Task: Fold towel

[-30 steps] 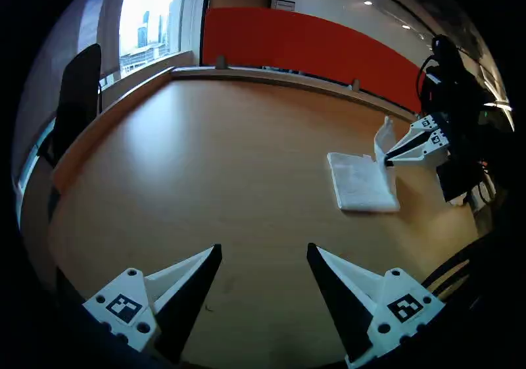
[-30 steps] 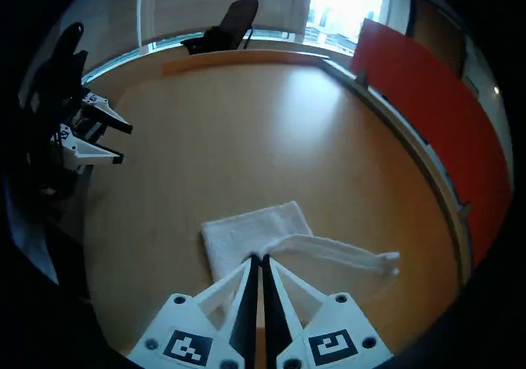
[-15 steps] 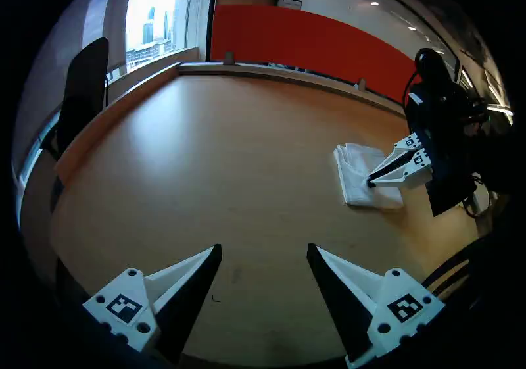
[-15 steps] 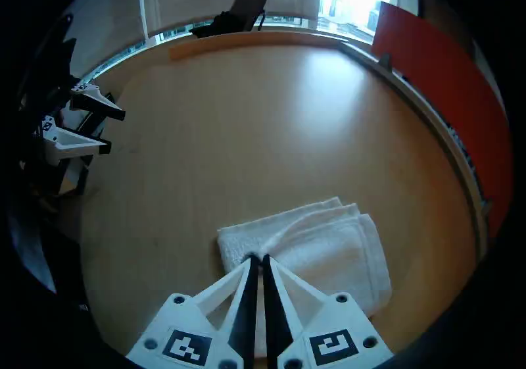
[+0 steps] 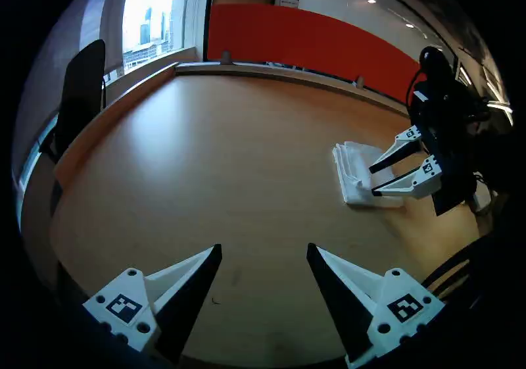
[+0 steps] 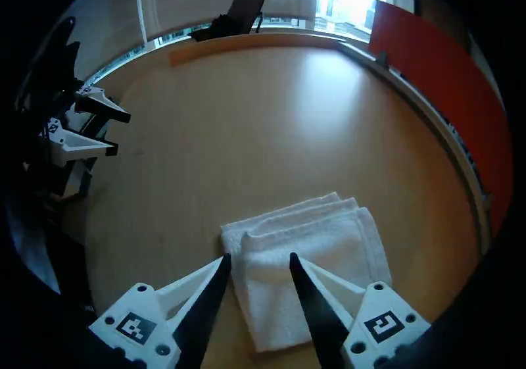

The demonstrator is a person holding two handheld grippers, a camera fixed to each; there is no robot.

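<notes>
fingers of the right tool [image 6: 259,256] stood wide apart over the near corner of the folded towel [image 6: 309,257], gripping nothing. risk, as i judged it: a low pull-away could snag a layer and spring the fold. well off to the towel's left, the left tool [image 5: 263,245] hung wide and empty. beyond the towel the desk [image 5: 217,152] ran bare to its far rim and a red screen [image 6: 434,86].

The left gripper [image 5: 263,246] had white, wedge-shaped jaws with black inner faces, each bearing a square black-and-white marker [image 5: 125,307] (ringed by small dark holes). The right gripper [image 6: 259,256] matched it, backed by a black housing [image 5: 448,116] and a looping black cable [image 5: 415,83].
</notes>
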